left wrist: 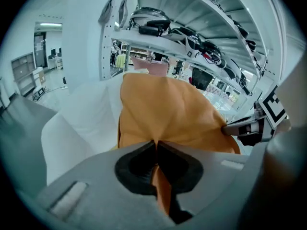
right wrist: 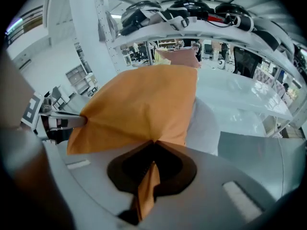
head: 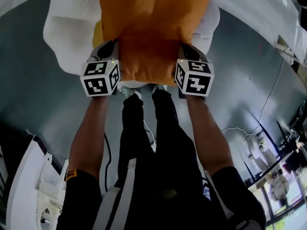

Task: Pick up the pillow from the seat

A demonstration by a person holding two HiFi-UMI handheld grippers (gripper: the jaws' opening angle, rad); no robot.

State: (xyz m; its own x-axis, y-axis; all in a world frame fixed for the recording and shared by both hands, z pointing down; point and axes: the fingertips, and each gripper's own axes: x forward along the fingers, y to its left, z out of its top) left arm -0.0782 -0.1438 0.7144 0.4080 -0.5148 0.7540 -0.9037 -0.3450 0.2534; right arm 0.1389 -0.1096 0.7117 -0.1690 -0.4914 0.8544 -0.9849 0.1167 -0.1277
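Note:
An orange pillow (head: 153, 28) hangs above a white cushioned seat (head: 67, 30), gripped at its two near corners. My left gripper (head: 116, 49) is shut on the left corner, and in the left gripper view orange cloth of the pillow (left wrist: 168, 114) is pinched between the closed jaws of that gripper (left wrist: 156, 143). My right gripper (head: 184, 51) is shut on the right corner, with a fold of the pillow (right wrist: 144, 104) running back through the jaws of that gripper (right wrist: 153, 143). Each gripper view shows the other gripper clamped on the far corner: the right gripper (left wrist: 242, 127) and the left gripper (right wrist: 62, 121).
The white seat (left wrist: 81, 123) sits on a grey floor (head: 29, 95) just beyond the person's shoes (head: 132, 91). A white shelf rack (right wrist: 192, 13) loaded with gear stands behind it. Cables (head: 268, 104) trail at the right, and a white machine (head: 29, 190) stands at the lower left.

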